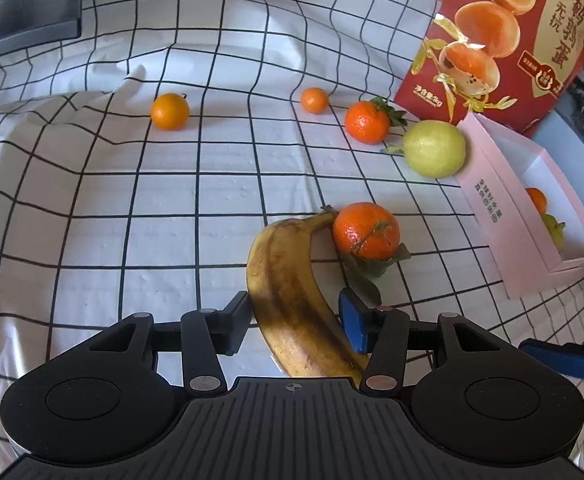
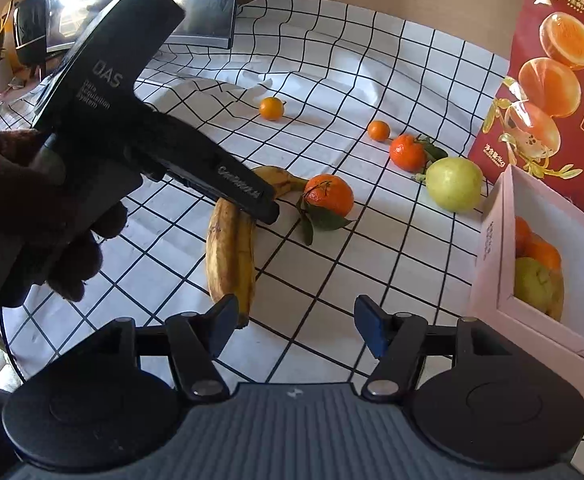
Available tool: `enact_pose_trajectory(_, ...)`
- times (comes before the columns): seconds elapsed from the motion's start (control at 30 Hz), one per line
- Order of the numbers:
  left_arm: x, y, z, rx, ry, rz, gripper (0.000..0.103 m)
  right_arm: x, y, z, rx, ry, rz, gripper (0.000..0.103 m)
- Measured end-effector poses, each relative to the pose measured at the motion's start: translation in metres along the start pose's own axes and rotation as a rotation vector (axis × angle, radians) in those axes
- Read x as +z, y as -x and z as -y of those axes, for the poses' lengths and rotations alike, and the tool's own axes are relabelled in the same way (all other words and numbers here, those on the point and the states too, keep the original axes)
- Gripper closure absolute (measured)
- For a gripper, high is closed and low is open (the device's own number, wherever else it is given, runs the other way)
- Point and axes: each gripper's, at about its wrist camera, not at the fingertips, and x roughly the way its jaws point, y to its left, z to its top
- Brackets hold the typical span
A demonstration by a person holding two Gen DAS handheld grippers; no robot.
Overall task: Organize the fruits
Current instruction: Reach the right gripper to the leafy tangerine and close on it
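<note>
On the white black-gridded cloth (image 1: 132,208) over the tabletop, the left hand-held gripper (image 1: 297,322) straddles a brown-spotted yellow banana (image 1: 288,292), jaws wide, pads apart from it. From the right wrist, the right hand-held gripper (image 2: 295,328) hangs open and empty beside the banana's tip, near the pale pink cardboard box (image 2: 491,264) holding fruit.

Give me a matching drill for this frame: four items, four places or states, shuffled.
Items:
1. banana
2. pale green fruit
3. pink box
4. left hand-held gripper

Places or states:
A. already holds fruit
B. lies on the cloth between open jaws
C. sits just outside the box's wall
D. open around the banana, not pressing it

Pairs: 1-B, 2-C, 3-A, 4-D
</note>
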Motion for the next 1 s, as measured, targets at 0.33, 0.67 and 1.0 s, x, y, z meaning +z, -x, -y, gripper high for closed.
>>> enact_pose_trajectory(0.33, -0.003, 0.018, -0.014, 0.004, 0.016, 0.031, 0.05, 0.007, 0.002, 0.002, -0.012, -0.011, 0.033, 0.037)
enact_pose_trajectory(0.67, -0.004, 0.007, -0.013, -0.012, 0.044, -0.003, 0.051, 0.004, -0.006, -0.002, -0.032, -0.008, 0.015, 0.036)
enact_pose_trajectory(1.0, -0.001, -0.002, 0.0, 0.016, -0.099, 0.001, 0.052, 0.002, -0.008, 0.01, -0.104, -0.048, 0.005, 0.036)
